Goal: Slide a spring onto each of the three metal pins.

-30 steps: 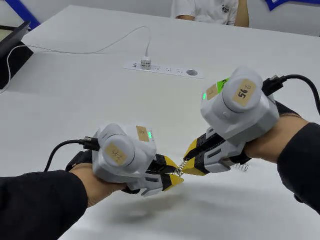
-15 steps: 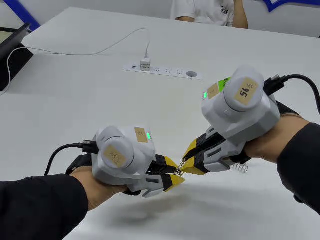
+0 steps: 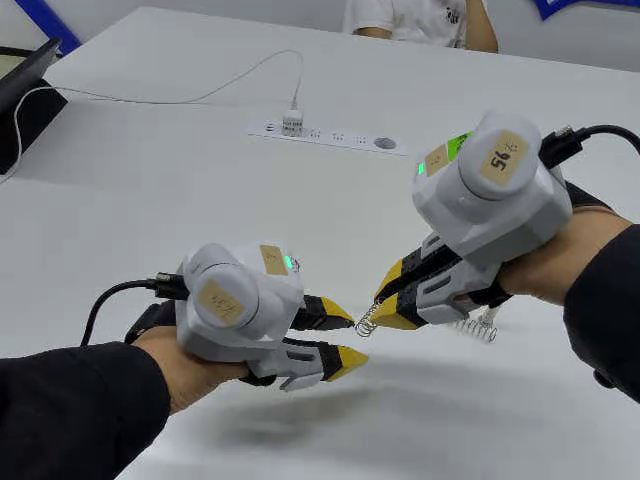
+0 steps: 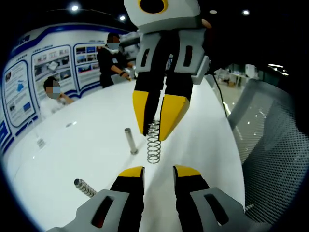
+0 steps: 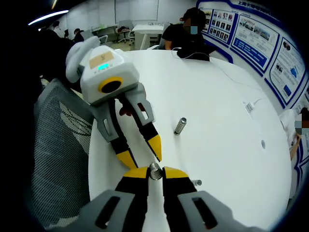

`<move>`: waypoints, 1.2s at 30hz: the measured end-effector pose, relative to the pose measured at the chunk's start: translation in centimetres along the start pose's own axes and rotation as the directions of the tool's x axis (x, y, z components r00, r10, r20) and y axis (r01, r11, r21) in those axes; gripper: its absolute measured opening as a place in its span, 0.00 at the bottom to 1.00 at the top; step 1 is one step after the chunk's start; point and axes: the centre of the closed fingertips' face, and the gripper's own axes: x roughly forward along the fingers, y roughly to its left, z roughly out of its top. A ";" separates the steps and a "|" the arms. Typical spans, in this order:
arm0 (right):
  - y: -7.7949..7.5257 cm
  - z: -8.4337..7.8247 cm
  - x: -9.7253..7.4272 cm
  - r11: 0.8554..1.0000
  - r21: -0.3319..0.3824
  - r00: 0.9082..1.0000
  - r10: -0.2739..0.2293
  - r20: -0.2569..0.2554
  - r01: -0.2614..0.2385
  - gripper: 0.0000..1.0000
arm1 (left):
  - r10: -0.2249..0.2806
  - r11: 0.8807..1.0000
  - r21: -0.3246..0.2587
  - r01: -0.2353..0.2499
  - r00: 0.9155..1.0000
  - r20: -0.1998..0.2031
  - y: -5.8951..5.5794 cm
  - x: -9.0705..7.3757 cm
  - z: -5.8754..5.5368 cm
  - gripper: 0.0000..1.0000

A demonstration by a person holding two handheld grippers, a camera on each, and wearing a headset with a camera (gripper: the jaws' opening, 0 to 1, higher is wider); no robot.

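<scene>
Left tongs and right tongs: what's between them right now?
A spring, gripped at one end by the right tongs, its free end reaching toward the open left tongs. The left gripper view shows it.

I look across a white table (image 3: 180,170) that runs away from me to its far edge. On it lies a white power strip (image 3: 330,138) with a white plug (image 3: 292,125) standing in its left end, and a thin white cable (image 3: 190,102) curves from that plug off to the left. At the left edge sits a dark, flat device (image 3: 25,95), tilted. A person in a white shirt (image 3: 420,20) sits at the far side. In the left gripper view I see blue-framed wall boards (image 4: 29,82), a standing person in dark clothes (image 4: 105,65) and a seated person (image 4: 52,95) near them. In the right gripper view a grey mesh chair back (image 5: 58,145) stands just beside the table.
</scene>
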 end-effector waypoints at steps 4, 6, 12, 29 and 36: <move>-0.6 -0.1 -0.5 1.000 0.006 1.000 -0.014 -0.003 0.014 0.12 | 0.005 1.000 -0.008 -0.005 1.000 0.004 0.0 -0.2 -0.1 0.28; -1.1 -0.2 -0.9 1.000 0.012 1.000 -0.027 -0.006 0.027 0.12 | 0.010 1.000 -0.018 -0.010 1.000 0.006 0.1 -0.3 -0.1 0.29; -2.4 -0.4 -2.0 0.998 0.025 0.998 -0.056 -0.011 0.056 0.12 | 0.022 0.999 -0.044 -0.021 1.000 0.012 0.3 -0.7 -0.4 0.32; -5.4 -0.8 -3.5 0.994 0.018 0.992 -0.111 -0.066 0.112 0.12 | 0.040 0.996 -0.077 -0.039 0.999 0.016 0.4 -1.2 -0.9 0.37; -6.4 -1.4 -3.2 0.994 0.022 0.989 -0.109 -0.101 0.111 0.12 | 0.040 0.996 -0.083 -0.039 0.999 0.013 0.4 -1.2 -1.0 0.38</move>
